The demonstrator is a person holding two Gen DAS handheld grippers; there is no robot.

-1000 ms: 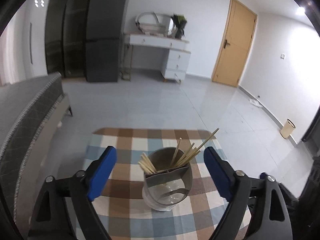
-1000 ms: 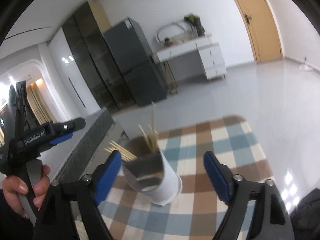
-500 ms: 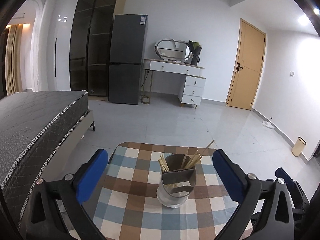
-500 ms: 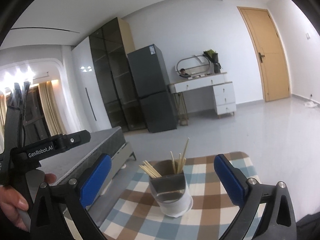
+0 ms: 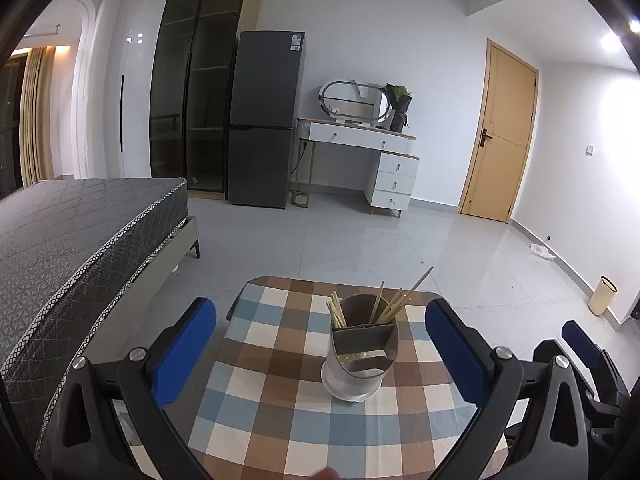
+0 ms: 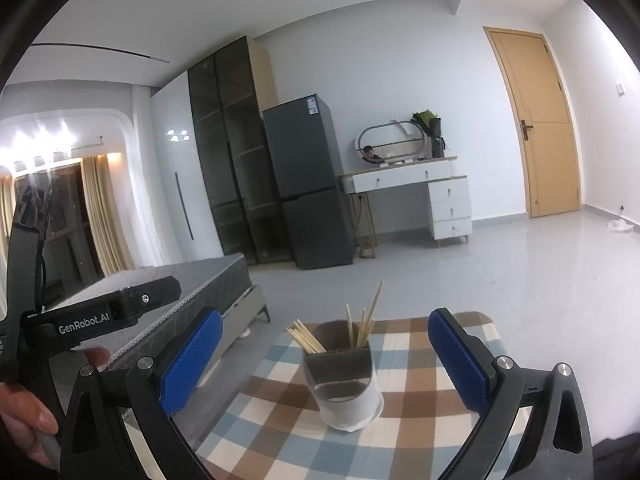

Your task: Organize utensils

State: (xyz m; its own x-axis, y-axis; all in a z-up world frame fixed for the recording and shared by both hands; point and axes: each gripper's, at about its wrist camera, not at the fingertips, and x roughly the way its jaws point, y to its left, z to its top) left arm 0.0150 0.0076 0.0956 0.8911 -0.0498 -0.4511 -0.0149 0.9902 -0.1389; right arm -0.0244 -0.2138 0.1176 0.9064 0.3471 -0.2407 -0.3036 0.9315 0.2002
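- Chopsticks (image 5: 390, 304) standing in a cup holder (image 5: 362, 354) in the middle of the checked desk (image 5: 256, 400).
- Left tongs (image 5: 320, 344) wide apart, empty.
- Right tongs (image 6: 325, 354) wide apart, empty too.
- Nothing loose left on the desk; job looks done.

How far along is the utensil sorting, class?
Done: chopsticks stand in the holder on the checked tablecloth, in two compartments. In hand: nothing; left gripper and right gripper are open. Left: no loose utensils visible.
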